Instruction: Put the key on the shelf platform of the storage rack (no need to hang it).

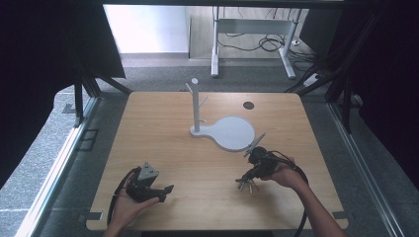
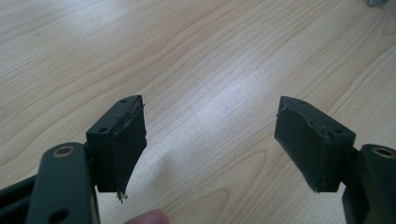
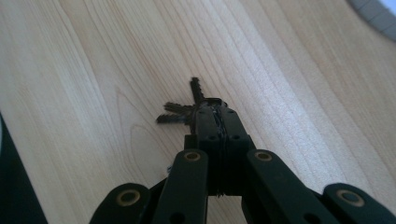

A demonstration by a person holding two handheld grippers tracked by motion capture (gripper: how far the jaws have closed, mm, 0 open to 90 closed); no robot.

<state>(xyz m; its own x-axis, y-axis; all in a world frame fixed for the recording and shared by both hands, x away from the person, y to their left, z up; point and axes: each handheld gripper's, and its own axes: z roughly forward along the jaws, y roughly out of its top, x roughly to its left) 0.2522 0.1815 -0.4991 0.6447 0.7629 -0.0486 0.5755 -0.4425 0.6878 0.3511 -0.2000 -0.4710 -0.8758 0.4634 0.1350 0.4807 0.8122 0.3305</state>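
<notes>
On the wooden surface [image 1: 163, 128], the left hand-held gripper [image 1: 164, 192] sits at about 7 o'clock, gripped by the person's left hand [image 1: 129, 202]. In the left gripper view its jaws stand wide apart with bare wood between them and nothing in their hold; one black pad [image 2: 127, 144] on the left has a frayed lower edge.

The right hand-held gripper [image 1: 247, 178] is at about 4 o'clock, held in the right hand [image 1: 285, 174]. In the right gripper view its jaws are pressed together on a bunch of keys [image 3: 183, 110], whose dark toothed blades fan out past the jaw tips toward 9 and 12 o'clock. In the high view the keys [image 1: 246, 185] hang at the gripper's tip, low over the surface; contact with the wood cannot be told.

A white stand [image 1: 196, 106] with side pegs rises near the surface's centre, its round flat base [image 1: 232, 133] spreading toward 3 o'clock, just beyond the right hand-held gripper. A small dark round mark [image 1: 248, 105] lies at about 1 o'clock.
</notes>
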